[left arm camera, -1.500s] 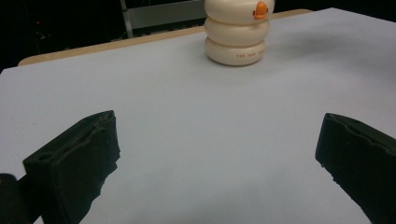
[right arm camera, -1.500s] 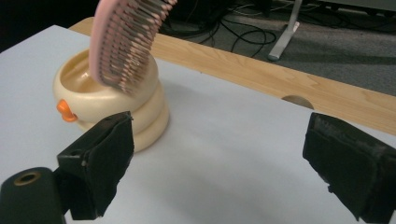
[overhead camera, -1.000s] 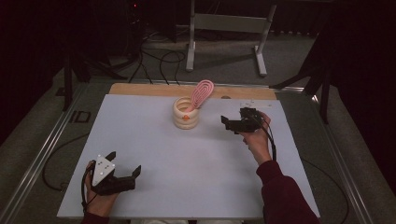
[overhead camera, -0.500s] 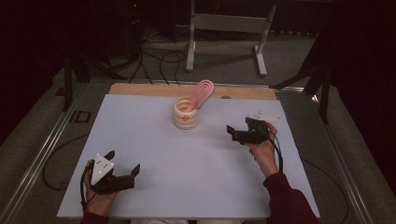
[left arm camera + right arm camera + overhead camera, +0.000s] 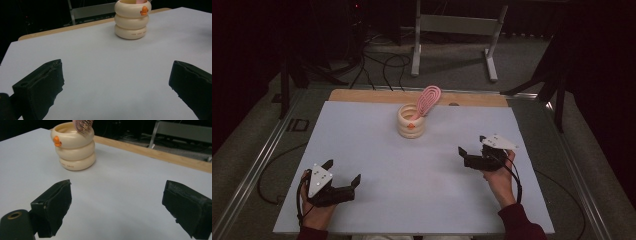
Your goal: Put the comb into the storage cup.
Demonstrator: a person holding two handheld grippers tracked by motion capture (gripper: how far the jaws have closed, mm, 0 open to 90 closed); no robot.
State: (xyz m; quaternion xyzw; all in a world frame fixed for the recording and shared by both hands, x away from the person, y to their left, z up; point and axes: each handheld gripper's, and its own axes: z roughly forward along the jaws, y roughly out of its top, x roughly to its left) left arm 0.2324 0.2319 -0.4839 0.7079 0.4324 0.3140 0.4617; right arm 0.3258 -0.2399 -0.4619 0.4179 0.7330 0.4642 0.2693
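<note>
Seemingly, a resting stage of the work is shown: the cream ringed holder (image 5: pixel 411 121) stands upright toward the far middle of the tabletop (image 5: pixel 362 145), with the pink slotted spatula (image 5: pixel 428 100) leaning out of it. Both are untouched. The left gripper (image 5: pixel 343 180) is held near the front left corner, the right gripper (image 5: pixel 469 154) at the right, well apart from the holder; the jaws of each are spread wide with nothing between them. Should more be wanted, a reach toward the holder would be called for.
</note>
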